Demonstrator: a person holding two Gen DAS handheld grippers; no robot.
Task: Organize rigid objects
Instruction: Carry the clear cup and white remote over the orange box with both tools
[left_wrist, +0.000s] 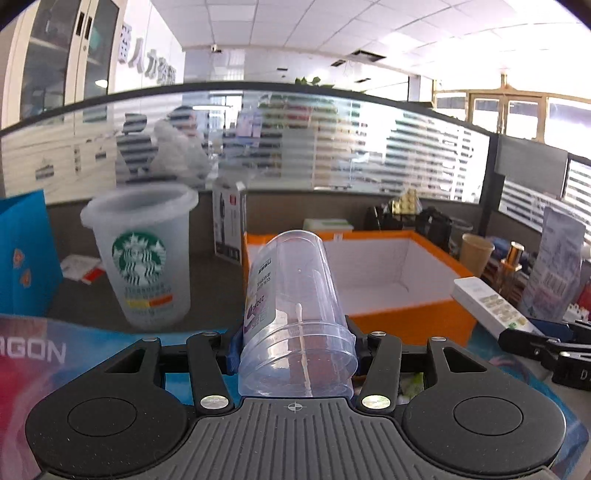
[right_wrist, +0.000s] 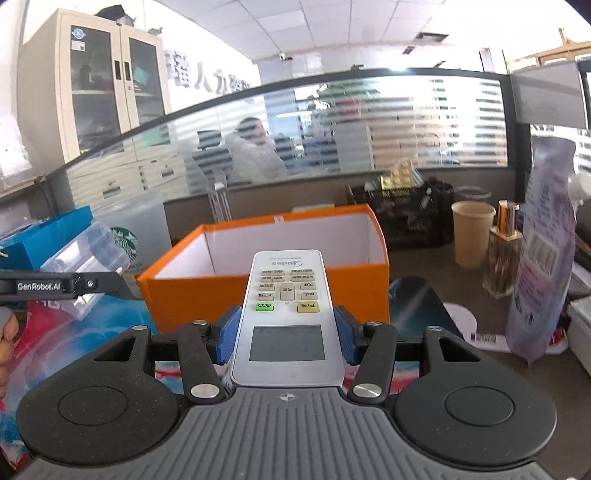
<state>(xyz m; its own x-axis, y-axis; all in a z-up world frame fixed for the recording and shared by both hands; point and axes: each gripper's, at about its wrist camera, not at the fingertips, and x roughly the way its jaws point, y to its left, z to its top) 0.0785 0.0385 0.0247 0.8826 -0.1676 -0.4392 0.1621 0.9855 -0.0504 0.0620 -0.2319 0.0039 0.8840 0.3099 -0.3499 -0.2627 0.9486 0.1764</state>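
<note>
My left gripper (left_wrist: 295, 352) is shut on a clear plastic jar (left_wrist: 295, 306) with a purple label, held lying along the fingers, its base pointing at the orange box (left_wrist: 413, 321). In the right wrist view the same jar (right_wrist: 83, 264) and the left gripper (right_wrist: 96, 283) show at the left. My right gripper (right_wrist: 286, 338) is shut on a white air-conditioner remote (right_wrist: 286, 306), buttons up, its far end toward the orange box (right_wrist: 266, 291), whose white inside shows nothing in it. The remote (left_wrist: 487, 302) also appears at the right of the left wrist view.
A frosted Starbucks cup (left_wrist: 142, 258) stands left of the box, a blue paper bag (left_wrist: 26, 258) further left. Right of the box are a tan paper cup (right_wrist: 472, 232), a perfume bottle (right_wrist: 504, 251) and a purple refill pouch (right_wrist: 543, 251). A glass partition runs behind the desk.
</note>
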